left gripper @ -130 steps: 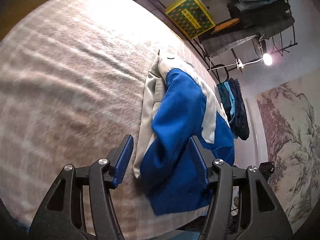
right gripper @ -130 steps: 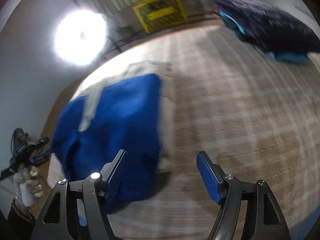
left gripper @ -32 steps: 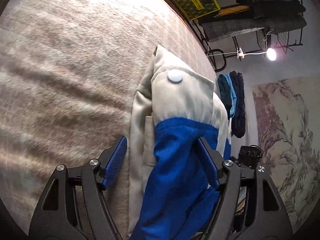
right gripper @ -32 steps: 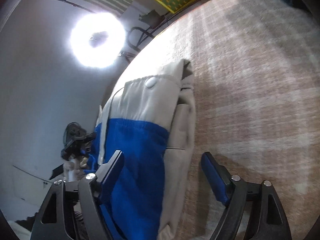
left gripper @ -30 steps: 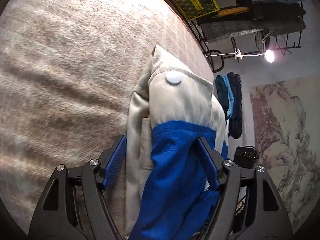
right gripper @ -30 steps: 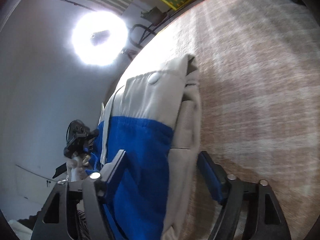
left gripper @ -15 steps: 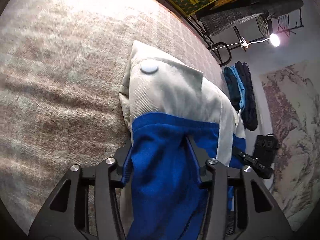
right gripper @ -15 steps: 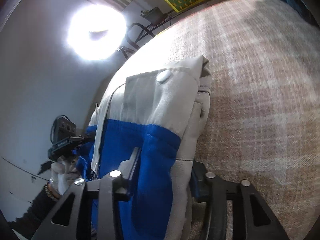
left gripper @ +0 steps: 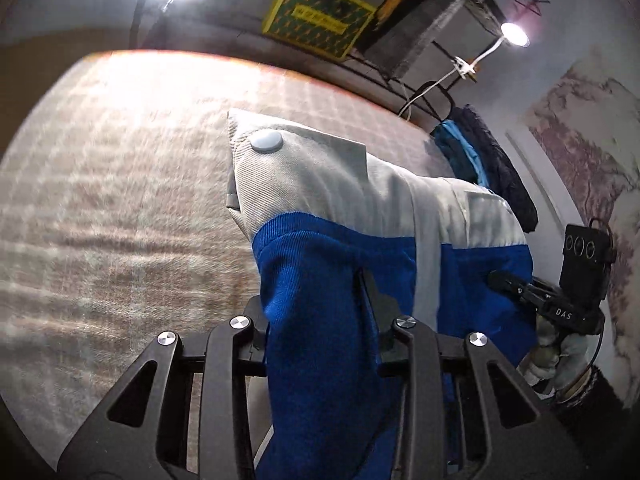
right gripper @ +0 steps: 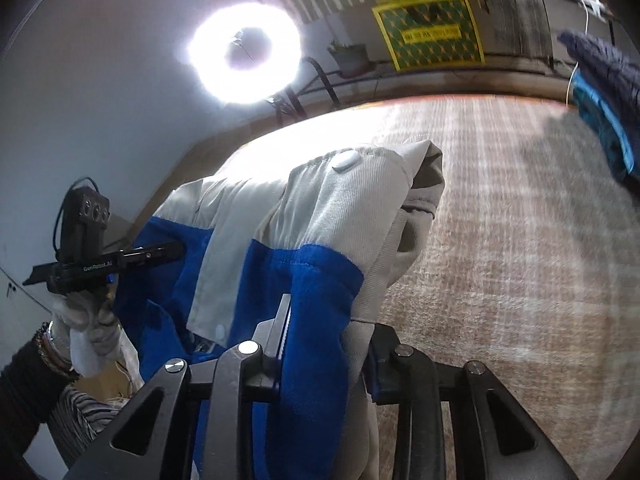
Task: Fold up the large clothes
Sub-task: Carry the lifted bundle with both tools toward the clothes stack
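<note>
A blue and beige jacket [left gripper: 340, 216] is held up off the plaid blanket [left gripper: 120, 184], with a round white snap at its far corner. My left gripper [left gripper: 316, 312] is shut on a thick fold of the jacket's blue part. My right gripper [right gripper: 324, 344] is shut on the jacket [right gripper: 320, 240] at its other side. Each gripper shows in the other's view: the right one [left gripper: 516, 286] at the jacket's right edge, the left one [right gripper: 160, 256] at its left edge. The fingertips are buried in cloth.
A folded dark blue and teal pile [left gripper: 488, 176] lies at the blanket's far right, also in the right wrist view [right gripper: 604, 108]. A green and yellow box [left gripper: 316, 20], a clothes rack [left gripper: 436, 20] and a ring light [right gripper: 244, 52] stand beyond the far edge.
Both grippers have shut on the jacket, which was lying between their open jaws a second ago. They have since lifted it and tilted up, so the room behind shows.
</note>
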### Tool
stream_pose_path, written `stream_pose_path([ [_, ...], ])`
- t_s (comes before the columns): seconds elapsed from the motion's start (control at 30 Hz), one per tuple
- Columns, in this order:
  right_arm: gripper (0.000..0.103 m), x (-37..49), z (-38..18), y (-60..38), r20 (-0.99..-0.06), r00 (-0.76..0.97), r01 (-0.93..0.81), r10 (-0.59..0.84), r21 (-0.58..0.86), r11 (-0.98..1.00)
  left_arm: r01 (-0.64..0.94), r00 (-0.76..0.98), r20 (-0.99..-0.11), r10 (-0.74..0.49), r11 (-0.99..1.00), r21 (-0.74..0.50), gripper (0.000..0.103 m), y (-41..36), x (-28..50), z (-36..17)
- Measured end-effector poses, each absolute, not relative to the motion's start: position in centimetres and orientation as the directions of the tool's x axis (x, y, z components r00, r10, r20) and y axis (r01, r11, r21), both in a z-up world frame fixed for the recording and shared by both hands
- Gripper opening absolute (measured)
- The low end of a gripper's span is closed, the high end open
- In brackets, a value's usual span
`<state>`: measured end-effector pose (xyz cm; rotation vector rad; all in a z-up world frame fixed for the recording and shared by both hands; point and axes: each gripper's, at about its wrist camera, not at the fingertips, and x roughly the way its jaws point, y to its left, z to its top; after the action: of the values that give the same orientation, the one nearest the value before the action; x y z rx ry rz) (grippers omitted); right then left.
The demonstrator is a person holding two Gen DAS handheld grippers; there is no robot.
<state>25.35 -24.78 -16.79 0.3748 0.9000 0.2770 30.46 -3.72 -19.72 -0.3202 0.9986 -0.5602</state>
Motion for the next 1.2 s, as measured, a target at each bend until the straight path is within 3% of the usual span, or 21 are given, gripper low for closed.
stream_pose_path([
  [0.5,0.029,18.5,-11.6,-27.4,-0.675,0.695,-0.067,0.249,0.284,0.957,0.519,0.459,-0.645,-0.61,0.774,-0.363,0.029,-12.5,24.1,-13.4],
  [1.2,0.028,13.1,-7.3,-40.4,-0.672,0.739,0.098,0.059,0.194,0.976,0.676,0.341,-0.587,-0.734,0.625,-0.389,0.029,-28.7,26.6,-9.9],
])
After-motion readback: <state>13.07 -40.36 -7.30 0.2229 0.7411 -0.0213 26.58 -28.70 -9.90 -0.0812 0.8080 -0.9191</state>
